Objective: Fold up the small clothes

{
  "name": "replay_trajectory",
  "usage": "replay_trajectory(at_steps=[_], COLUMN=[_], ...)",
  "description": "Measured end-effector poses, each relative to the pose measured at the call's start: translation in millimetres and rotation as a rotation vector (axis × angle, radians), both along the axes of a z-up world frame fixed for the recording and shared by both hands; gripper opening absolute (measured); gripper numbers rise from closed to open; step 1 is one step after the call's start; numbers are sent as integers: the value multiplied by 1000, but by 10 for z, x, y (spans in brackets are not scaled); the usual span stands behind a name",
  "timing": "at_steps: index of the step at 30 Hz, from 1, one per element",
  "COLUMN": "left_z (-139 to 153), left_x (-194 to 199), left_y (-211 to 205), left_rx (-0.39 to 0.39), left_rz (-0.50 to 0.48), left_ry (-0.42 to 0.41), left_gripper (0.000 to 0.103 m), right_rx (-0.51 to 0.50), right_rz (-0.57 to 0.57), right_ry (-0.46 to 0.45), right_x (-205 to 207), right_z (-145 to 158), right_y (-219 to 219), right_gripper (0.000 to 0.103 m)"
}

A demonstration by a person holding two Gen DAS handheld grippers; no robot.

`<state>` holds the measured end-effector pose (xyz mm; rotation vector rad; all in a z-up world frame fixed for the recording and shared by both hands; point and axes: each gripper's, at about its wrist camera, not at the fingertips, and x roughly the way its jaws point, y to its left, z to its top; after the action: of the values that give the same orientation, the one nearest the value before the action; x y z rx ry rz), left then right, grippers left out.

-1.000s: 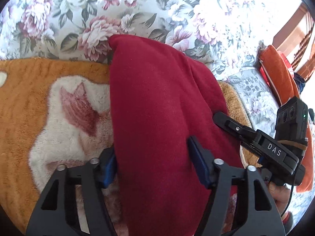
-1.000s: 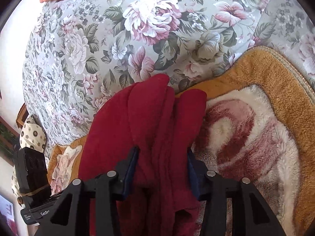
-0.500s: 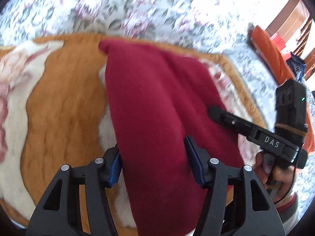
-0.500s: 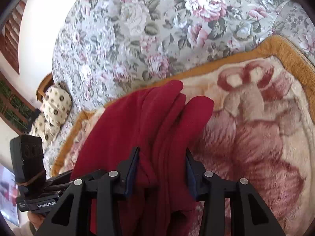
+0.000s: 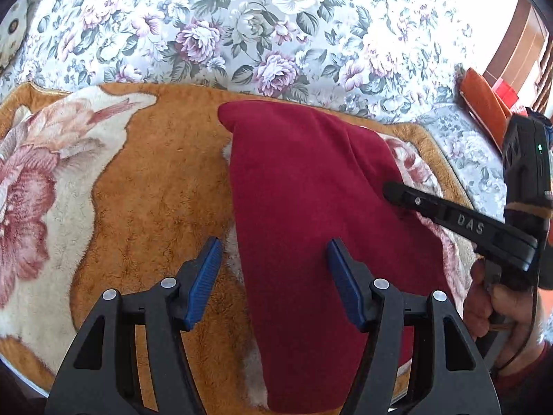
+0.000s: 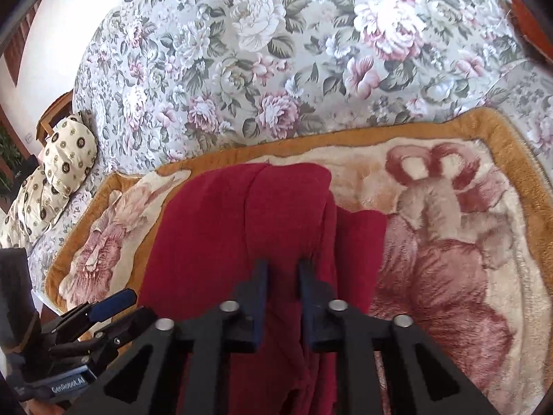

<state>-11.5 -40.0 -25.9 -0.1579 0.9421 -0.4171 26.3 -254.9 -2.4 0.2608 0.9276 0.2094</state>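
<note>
Lying on one plush blanket [image 5: 145, 186] is one folded red garment [image 5: 311, 214]. From left to right, the left gripper [image 5: 271, 276] gapes wide over its edge, while the right gripper [image 6: 282, 278] pinches a fold, fingers narrow.

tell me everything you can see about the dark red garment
The dark red garment is soft, fleecy, plain, with no print or fastening showing. It lies folded in layers, long and narrow, on the orange plush blanket. The right tongs are nearly shut, pinching a raised ridge of it. The left tongs stand open, one finger over the cloth, gripping nothing. What kind of garment cannot be told.
</note>
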Motion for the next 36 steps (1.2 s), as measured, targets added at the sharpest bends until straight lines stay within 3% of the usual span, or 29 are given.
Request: replay_trajectory(at_steps=[2, 5, 10, 12, 15, 17, 22, 26, 28, 32, 36], left_z=[20, -7, -68, -69, -72, -69, -72, -78, -84, -83, -69], left_x=[-5, -11, 31, 32, 31, 31, 36, 58, 70, 78, 52], left_y=[-6, -47, -184, -185, -180, -182, -189, -204, -211, -201, -183], left_rx=[-1, -2, 32, 36, 36, 39, 39, 37, 32, 30, 37], left_rz=[-7, -21, -34, -32, -26, -24, -27, -38, -42, -44, -36], left_ry=[-13, -15, -20, -17, -10, -10, -11, -8, -8, -5, -17], left_gripper=[63, 65, 70, 70, 70, 70, 70, 70, 70, 71, 71], right_rx=[-7, -97, -267, -251, -149, -92, -56, -173, -166, -123, -151], right_rz=[-3, -18, -45, -59, -92, -114, -24, -25, -29, -44, -9], right_ry=[-40, -97, -52, -62, -44, -81, -133, -2, 12, 32, -4], right_x=[-66, -172, -72, -93, -129, -192, -135, 229, 364, 413, 45], right_z=[93, 225, -92, -88, 48, 190, 327, -69, -230, -162, 69], right_y=[-24, -1, 134, 104, -12, -37, 163, 262, 210, 121, 136], right_gripper=[7, 7, 7, 7, 14, 15, 15, 15, 14, 13, 15])
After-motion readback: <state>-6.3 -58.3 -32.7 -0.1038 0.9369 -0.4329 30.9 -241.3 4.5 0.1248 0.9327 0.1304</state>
